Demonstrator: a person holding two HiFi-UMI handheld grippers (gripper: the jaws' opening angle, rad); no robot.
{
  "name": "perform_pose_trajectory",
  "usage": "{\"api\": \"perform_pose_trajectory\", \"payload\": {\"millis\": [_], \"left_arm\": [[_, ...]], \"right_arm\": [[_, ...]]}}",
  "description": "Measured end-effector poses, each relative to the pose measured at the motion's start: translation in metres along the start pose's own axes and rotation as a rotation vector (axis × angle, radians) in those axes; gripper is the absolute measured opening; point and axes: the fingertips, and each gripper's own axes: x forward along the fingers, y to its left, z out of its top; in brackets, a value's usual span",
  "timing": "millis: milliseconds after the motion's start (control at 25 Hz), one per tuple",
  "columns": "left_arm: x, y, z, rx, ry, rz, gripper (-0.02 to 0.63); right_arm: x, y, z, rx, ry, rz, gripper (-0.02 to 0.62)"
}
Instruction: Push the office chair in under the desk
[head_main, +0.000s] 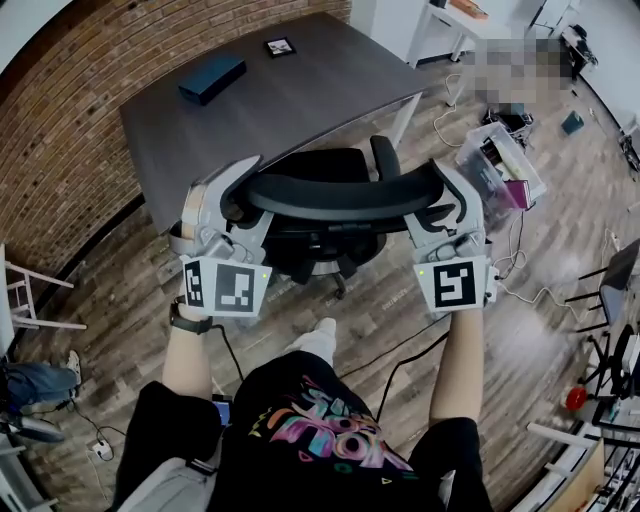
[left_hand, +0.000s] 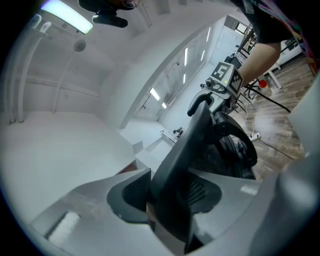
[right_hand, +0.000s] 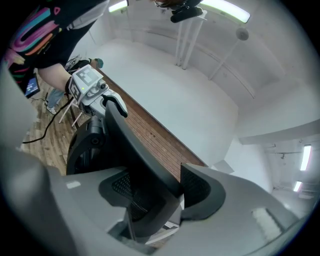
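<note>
A black office chair stands in front of the dark grey desk, its seat partly beneath the desk's near edge. My left gripper is shut on the left end of the backrest's top rim, my right gripper on the right end. In the left gripper view the chair back runs between the pads of the left gripper, which press on it. The right gripper view shows the same rim clamped in the right gripper. The chair's base is mostly hidden under the seat.
A dark blue box and a small framed square lie on the desk. A brick wall runs along the left. A clear plastic bin sits right of the chair. Cables trail over the wooden floor.
</note>
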Motion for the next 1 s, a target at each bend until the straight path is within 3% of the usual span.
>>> {"api": "perform_pose_trajectory", "payload": {"millis": [640, 1000], "left_arm": [[0.077, 0.032, -0.029, 0.039, 0.057, 0.059, 0.160], [0.114, 0.048, -0.046, 0.034, 0.168, 0.141, 0.160]], "right_arm": [[0.084, -0.043, -0.031, 0.014, -0.041, 0.039, 0.241], [0.141, -0.067, -0.040, -0.007, -0.189, 0.094, 0.241]]}}
